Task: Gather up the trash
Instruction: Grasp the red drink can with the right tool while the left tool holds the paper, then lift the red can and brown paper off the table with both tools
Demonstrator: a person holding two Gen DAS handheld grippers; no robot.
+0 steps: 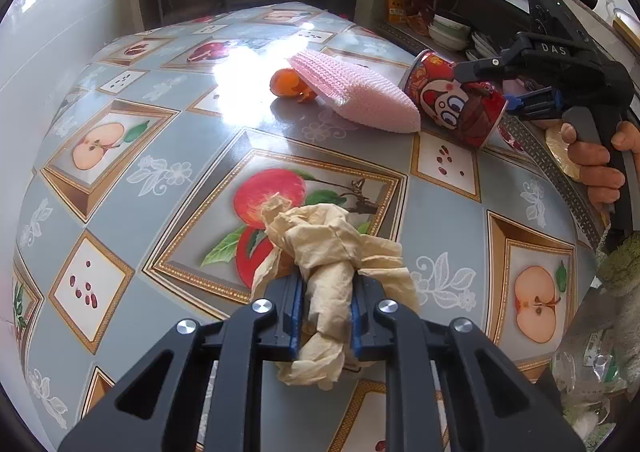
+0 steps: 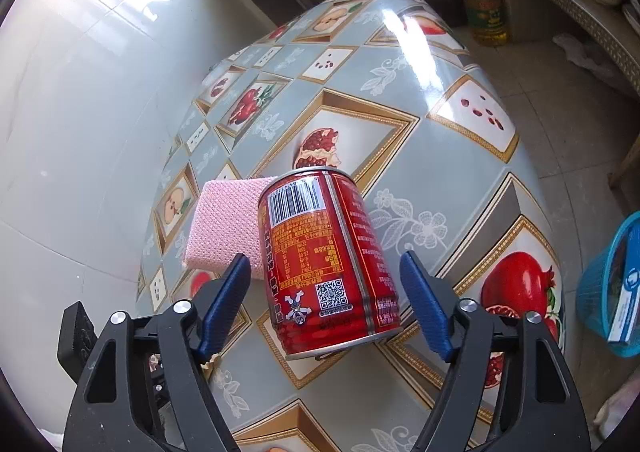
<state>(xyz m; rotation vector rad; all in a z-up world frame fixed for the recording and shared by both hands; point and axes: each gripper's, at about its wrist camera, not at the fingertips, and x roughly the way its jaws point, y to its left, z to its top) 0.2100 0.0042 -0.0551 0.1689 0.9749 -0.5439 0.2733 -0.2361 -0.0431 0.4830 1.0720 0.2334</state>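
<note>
Two pieces of trash in hand: one gripped, one about to be.

Left gripper (image 1: 325, 316) has its fingers clamped on a crumpled tan paper wad (image 1: 328, 252), which bulges out ahead of and behind the pads, above the fruit-patterned counter (image 1: 160, 132). Right gripper (image 2: 326, 304) has its fingers apart on either side of the red can (image 2: 324, 256), with a gap on each side and no pad touching it; the can sits between them, a pink sponge (image 2: 224, 228) beyond the left finger. The step in hand looks like picking up the can. Next, the right fingers need to meet the can's wall squarely before lifting; a blue basket (image 2: 608, 284) outside the right finger may be where the trash goes.
</note>
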